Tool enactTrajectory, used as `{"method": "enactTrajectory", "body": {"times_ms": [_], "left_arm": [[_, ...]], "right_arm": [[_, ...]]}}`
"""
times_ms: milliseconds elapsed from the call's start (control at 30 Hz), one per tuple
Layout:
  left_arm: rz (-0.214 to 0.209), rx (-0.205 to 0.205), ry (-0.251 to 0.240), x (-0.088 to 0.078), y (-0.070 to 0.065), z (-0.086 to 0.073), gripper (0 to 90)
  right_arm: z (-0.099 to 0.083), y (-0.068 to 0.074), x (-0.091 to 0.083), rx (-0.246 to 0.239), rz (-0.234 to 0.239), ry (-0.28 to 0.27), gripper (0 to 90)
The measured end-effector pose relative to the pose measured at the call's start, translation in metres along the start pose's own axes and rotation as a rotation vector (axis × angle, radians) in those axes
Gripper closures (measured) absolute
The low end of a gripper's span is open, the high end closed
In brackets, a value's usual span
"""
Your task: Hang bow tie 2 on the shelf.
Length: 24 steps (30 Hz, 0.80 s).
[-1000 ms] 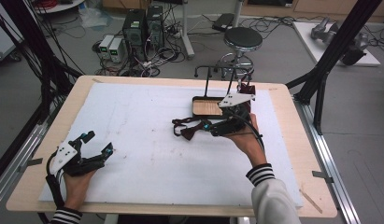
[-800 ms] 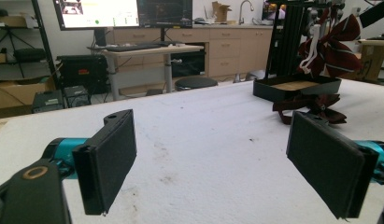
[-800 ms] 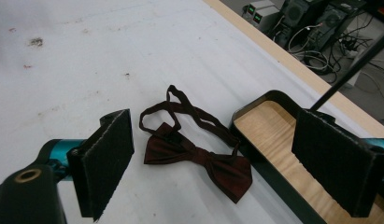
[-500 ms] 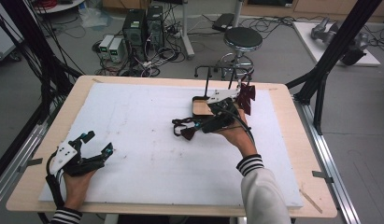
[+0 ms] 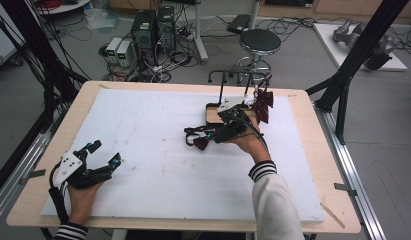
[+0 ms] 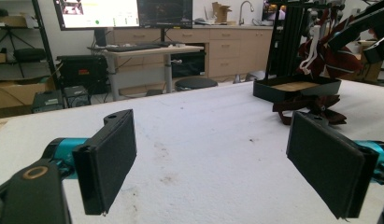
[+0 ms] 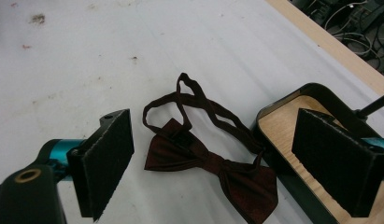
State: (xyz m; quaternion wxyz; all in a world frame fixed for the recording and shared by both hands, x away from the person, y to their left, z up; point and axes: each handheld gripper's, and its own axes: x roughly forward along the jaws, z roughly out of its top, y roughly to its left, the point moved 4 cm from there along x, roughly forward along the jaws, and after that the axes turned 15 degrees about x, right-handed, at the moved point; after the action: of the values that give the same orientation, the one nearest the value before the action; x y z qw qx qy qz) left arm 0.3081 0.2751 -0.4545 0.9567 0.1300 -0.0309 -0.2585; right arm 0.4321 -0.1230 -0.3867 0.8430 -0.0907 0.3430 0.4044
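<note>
Maroon bow tie [image 7: 210, 163] below hand-held gripper [image 7: 227, 161] (jaws apart)

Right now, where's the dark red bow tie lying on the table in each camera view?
High view: bow tie lies mid-table, left of the right gripper.
Left gripper view: far right, below the black tray, at.
Right gripper view: centre, between the open jaws, at.
Shared landmark: the black tray with its wooden floor, beside the tie.

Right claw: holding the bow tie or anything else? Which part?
Nothing is held. The right claw stands open above the dark red bow tie, which lies flat on the white mat beside the black tray.
</note>
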Motion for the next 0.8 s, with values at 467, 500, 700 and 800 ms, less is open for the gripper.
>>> {"method": "enactTrajectory", "body": {"times_ms": [467, 500, 700, 800], "left_arm": [[0.001, -0.002, 0.0, 0.0, 0.0, 0.0, 16.3], [0.0, -0.002, -0.001, 0.0, 0.0, 0.0, 16.4], [0.001, -0.004, -0.001, 0.0, 0.0, 0.0, 16.4], [0.001, -0.003, -0.001, 0.0, 0.0, 0.0, 16.4]], "right_arm": [[0.006, -0.001, 0.023, -0.051, -0.01, 0.104, 12.2], [0.006, -0.001, 0.025, -0.057, -0.008, 0.113, 12.3], [0.0, -0.002, 0.036, -0.083, -0.001, 0.161, 14.7], [-0.003, -0.004, 0.041, -0.099, 0.002, 0.192, 15.0]]}}
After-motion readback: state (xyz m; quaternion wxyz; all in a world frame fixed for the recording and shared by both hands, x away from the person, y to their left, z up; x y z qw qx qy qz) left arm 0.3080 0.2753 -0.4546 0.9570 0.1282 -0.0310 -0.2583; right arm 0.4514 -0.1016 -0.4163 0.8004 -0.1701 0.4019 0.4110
